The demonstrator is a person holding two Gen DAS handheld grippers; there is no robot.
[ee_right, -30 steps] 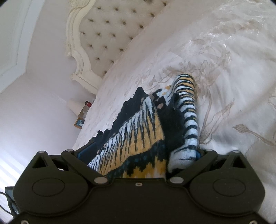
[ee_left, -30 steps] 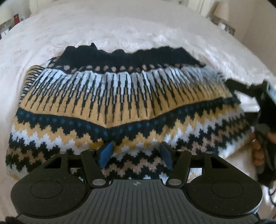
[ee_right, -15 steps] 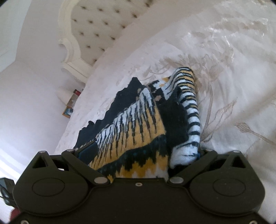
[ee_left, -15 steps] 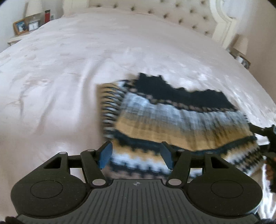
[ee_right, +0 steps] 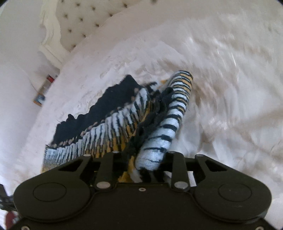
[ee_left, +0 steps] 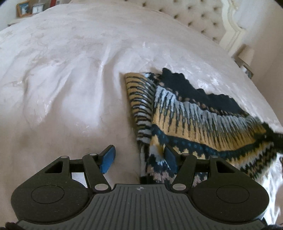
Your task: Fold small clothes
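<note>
A knitted sweater (ee_left: 194, 120) with navy, yellow, white and tan zigzag bands lies folded on the white bedspread (ee_left: 70, 79). My left gripper (ee_left: 139, 159) is open at the sweater's left edge. The folded edge lies between its blue pads (ee_left: 107, 159), close to the right one. In the right wrist view the sweater (ee_right: 123, 123) is bunched up, with a striped sleeve (ee_right: 169, 120) along its right side. My right gripper (ee_right: 141, 164) has its jaws closing on this bunched end. The cloth hides its pads.
A tufted cream headboard (ee_left: 199, 19) stands at the far end of the bed. A bedside table with picture frames (ee_left: 23, 8) is at the back left, and a lamp (ee_left: 245, 54) at the back right. Bare bedspread stretches left of the sweater.
My left gripper slid from over the sweater's middle to its left edge. The right gripper's jaws drew in from wide on the bunched end and rose a little.
</note>
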